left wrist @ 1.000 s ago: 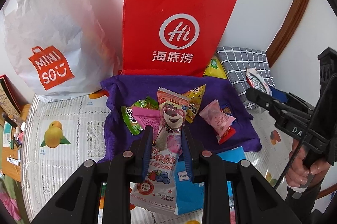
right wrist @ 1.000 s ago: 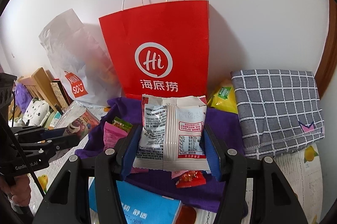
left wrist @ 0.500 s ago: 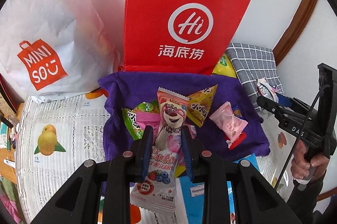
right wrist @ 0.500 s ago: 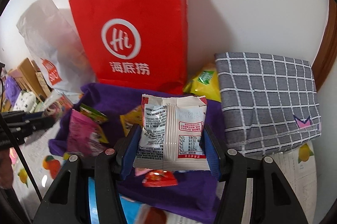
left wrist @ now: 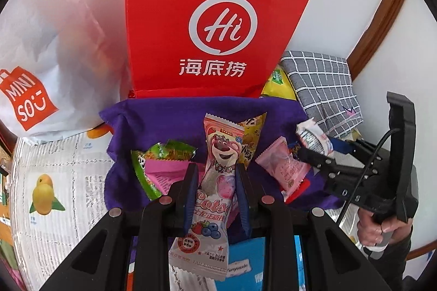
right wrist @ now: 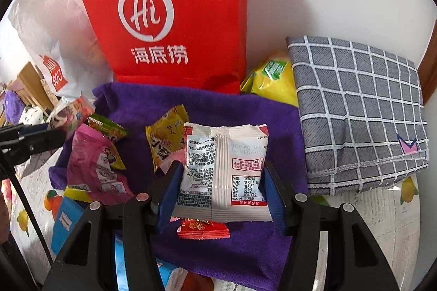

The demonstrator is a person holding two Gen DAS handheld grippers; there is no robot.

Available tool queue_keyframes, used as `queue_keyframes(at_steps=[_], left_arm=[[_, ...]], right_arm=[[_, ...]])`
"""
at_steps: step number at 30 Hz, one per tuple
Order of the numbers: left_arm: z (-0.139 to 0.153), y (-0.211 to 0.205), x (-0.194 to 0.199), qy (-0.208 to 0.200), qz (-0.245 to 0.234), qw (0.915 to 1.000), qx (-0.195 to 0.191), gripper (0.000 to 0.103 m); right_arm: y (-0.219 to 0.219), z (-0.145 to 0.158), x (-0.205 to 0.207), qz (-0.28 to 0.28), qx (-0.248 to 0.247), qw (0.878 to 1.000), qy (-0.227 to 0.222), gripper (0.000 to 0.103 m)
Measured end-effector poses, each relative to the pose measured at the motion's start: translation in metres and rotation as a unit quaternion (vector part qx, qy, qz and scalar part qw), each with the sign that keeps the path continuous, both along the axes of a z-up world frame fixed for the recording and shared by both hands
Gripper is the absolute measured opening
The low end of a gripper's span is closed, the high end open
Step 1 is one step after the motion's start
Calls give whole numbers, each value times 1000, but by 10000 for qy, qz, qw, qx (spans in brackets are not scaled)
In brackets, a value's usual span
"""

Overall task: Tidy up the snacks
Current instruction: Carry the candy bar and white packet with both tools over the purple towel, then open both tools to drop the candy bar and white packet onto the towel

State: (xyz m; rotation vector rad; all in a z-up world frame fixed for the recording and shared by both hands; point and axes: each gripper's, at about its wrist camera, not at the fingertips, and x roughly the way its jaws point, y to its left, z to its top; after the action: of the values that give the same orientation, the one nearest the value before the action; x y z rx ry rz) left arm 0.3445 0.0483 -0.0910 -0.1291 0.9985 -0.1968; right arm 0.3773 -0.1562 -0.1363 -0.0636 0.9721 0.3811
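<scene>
We note the red Haidilao paper bag (left wrist: 218,26) upright behind the purple cloth (right wrist: 232,250). Left tool (left wrist: 214,188) clamps the Lotso bear packet (left wrist: 215,181); right tool (right wrist: 221,190) clamps the white snack packet (right wrist: 224,170). Both are carried above the cloth; next, we judge, lifting over the bag's rim.

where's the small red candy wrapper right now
In the right wrist view, the small red candy wrapper lies on the purple cloth, just below the white snack packet held in the right gripper.
</scene>
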Motion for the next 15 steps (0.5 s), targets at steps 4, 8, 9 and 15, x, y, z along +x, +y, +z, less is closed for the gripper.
queue_keyframes(at_steps=[4, 8, 9, 15], left_arm=[[-5, -6, 6, 55, -26, 10000, -13, 26], [-10, -11, 13, 105, -9, 9999, 64, 26], [-11, -13, 16, 118, 3, 9999, 71, 26], [-19, -21, 23, 101, 62, 9994, 339, 26]], right_arm=[[0, -8, 3, -21, 20, 9999, 145, 57], [0, -7, 2, 19, -2, 9999, 125, 57], [1, -7, 1, 31, -1, 9999, 122, 57], [5, -11, 1, 173, 125, 9996, 202, 58]])
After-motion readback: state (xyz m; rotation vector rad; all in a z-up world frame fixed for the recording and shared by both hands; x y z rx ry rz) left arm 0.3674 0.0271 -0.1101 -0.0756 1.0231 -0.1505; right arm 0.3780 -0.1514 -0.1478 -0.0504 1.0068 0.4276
